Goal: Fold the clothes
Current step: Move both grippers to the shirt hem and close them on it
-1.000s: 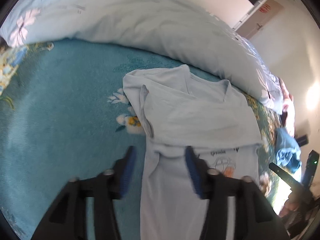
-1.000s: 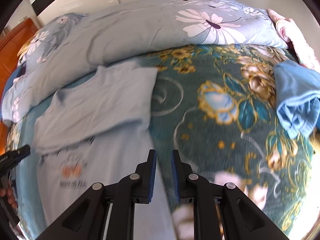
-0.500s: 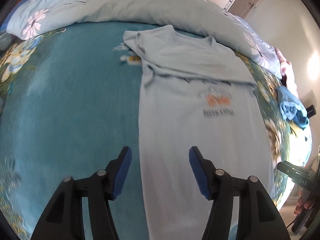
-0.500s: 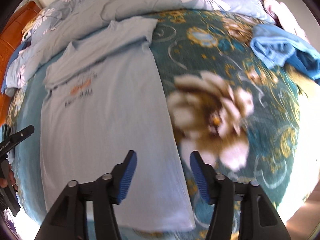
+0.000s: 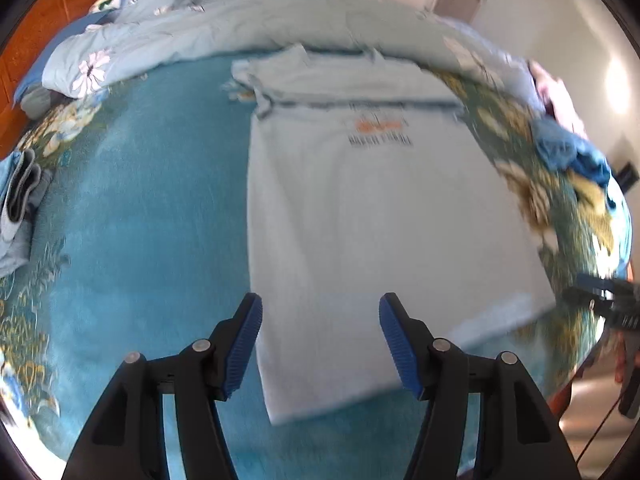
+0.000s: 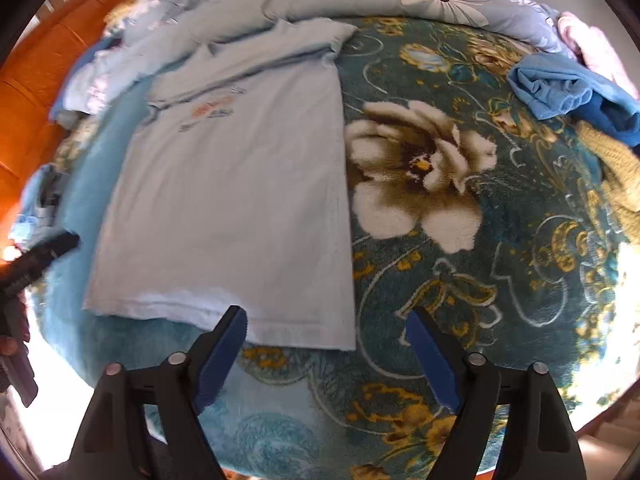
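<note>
Pale blue T-shirt [image 6: 224, 200], flat on the bed's teal floral blanket [image 6: 500, 280], top already folded down: light, limp, crease-prone; best taken at hem corners, left claw [image 5: 320, 344] and right claw [image 6: 326, 354] both spread, empty.

Both grippers pulled back to the hem, jaws now wide.

You drew the left gripper [image 5: 320, 344] and right gripper [image 6: 326, 356] from mid-shirt to the near hem of the T-shirt [image 6: 236, 200]. Your right jaws, nearly closed a second ago, are spread apart; the whole shirt now shows, sleeves folded across its far end.
</note>
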The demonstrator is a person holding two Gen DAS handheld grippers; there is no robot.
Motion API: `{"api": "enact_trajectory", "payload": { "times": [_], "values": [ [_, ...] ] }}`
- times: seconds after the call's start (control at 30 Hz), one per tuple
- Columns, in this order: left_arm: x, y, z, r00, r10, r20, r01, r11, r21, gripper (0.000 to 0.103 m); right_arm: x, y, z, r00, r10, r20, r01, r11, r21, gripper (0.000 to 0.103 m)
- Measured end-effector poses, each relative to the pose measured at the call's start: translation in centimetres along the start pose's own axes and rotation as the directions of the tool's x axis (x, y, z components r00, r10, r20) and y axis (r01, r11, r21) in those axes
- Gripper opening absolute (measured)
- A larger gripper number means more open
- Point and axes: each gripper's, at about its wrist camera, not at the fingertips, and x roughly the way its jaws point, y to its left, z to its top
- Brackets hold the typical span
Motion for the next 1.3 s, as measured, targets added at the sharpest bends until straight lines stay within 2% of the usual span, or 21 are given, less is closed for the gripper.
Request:
{"api": "enact_trajectory", "payload": {
  "times": [0.13,0.2,0.47,0.6,0.77,0.9,0.97,1.03,1.07,1.2,1.3],
  "values": [
    [-0.8,-0.8,-1.8,1.000,0.027,-0.013,-0.027,1.000,-0.006,0.078,-0.1,-1.1,-1.0,0.998,0.065,-0.006,-0.065,0.998,0.006,0.103],
    [-0.9,-1.1,-2.4,0.999,0.038,-0.015,-0.039,0.999,-0.013,0.081,-0.1,-1.4,-1.5,0.996,0.093,-0.009,-0.093,0.996,0.004,0.103],
    [0.1,1.0,-3.4,0.999,-0.033,-0.028,0.029,0.987,-0.155,0.082,1.0,-1.9,-1.9,0.993,0.116,0.009,-0.116,0.993,0.025,0.103],
    [1.4,2.8,-3.9,0.996,-0.029,-0.087,0.009,0.976,-0.219,0.082,2.3,-2.3,-1.5,0.992,0.125,-0.008,-0.125,0.991,0.053,0.103],
    [2.3,4.2,-4.2,0.993,-0.042,-0.111,0.012,0.967,-0.254,0.081,3.6,-2.5,-0.7,0.994,0.108,-0.031,-0.105,0.992,0.071,0.103],
    [2.9,4.8,-4.2,0.987,-0.084,-0.136,0.041,0.955,-0.294,0.079,4.1,-3.0,-0.1,0.993,0.103,-0.056,-0.097,0.990,0.102,0.087],
    [3.2,5.1,-4.2,0.984,-0.108,-0.145,0.058,0.948,-0.312,0.068,4.1,-3.1,0.1,0.993,0.105,-0.061,-0.097,0.988,0.121,0.083],
    [3.2,5.6,-4.3,0.982,-0.122,-0.148,0.066,0.940,-0.334,0.064,3.9,-3.3,0.3,0.992,0.112,-0.066,-0.102,0.985,0.137,0.070],
    [3.2,5.9,-4.3,0.980,-0.129,-0.149,0.071,0.936,-0.345,0.061,3.9,-3.3,0.4,0.991,0.114,-0.068,-0.103,0.984,0.143,0.067],
    [3.2,6.9,-4.4,0.976,-0.157,-0.153,0.087,0.917,-0.389,0.057,4.4,-3.0,0.6,0.987,0.135,-0.091,-0.119,0.980,0.157,0.053],
    [3.2,7.5,-4.6,0.971,-0.181,-0.155,0.104,0.908,-0.406,0.056,4.8,-2.8,0.8,0.982,0.153,-0.111,-0.133,0.977,0.167,0.037]
  ]
}}
